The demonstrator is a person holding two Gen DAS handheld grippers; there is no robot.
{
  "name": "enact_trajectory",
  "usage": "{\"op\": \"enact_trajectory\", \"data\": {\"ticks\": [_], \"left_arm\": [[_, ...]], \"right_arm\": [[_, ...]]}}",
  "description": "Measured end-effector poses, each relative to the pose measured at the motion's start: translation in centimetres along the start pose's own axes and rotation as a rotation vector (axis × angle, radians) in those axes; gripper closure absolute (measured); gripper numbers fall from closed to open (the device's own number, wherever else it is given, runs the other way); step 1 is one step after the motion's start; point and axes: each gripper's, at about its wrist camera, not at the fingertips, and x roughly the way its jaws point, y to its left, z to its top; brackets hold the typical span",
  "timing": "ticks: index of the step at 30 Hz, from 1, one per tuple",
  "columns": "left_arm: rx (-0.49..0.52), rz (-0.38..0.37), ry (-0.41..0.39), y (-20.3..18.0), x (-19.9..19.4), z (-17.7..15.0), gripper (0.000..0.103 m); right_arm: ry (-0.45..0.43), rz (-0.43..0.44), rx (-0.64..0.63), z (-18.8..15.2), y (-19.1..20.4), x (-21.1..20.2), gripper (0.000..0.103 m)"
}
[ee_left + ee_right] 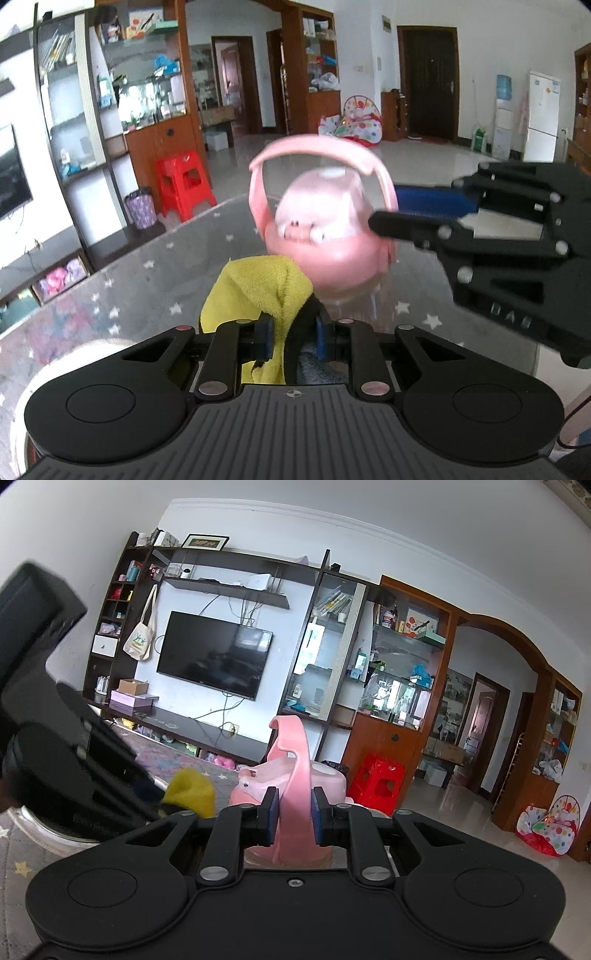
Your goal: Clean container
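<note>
The left gripper [291, 338] is clamped on a yellow terry cloth [255, 291]. The right gripper [293, 814] has its jaws closed on the arched handle [293, 760] of the pink plastic container [325, 236], which sits near the far edge of the grey star-patterned tabletop [147, 280], just beyond the cloth.

Grey bench [155, 280] with a glossy top, scattered with small white stars and faint pink-purple patches toward the left. Pink container [325, 266] seated directly on it near the far edge, its underside mirrored in the sheen. Round silver-rimmed object [48, 830] at the near left, resting on the same surface; what it is cannot be told. Beyond the far edge, pale tiled floor [424, 162] carrying a red stool [184, 184] and a purple bin [140, 206].
</note>
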Motion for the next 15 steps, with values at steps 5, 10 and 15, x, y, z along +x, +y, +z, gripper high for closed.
{"op": "enact_trajectory", "data": {"ticks": [5, 10, 15], "left_arm": [[0.07, -0.031, 0.011, -1.3, 0.4, -0.6, 0.082], [0.081, -0.056, 0.024, -2.0, 1.0, -1.2, 0.082], [0.089, -0.073, 0.028, -2.6, 1.5, -1.5, 0.082]], "right_arm": [[-0.003, -0.001, -0.007, 0.0, -0.1, 0.0, 0.083], [-0.005, -0.003, -0.014, 0.0, -0.2, 0.1, 0.083], [-0.008, -0.004, -0.02, 0.0, -0.4, 0.1, 0.083]]}}
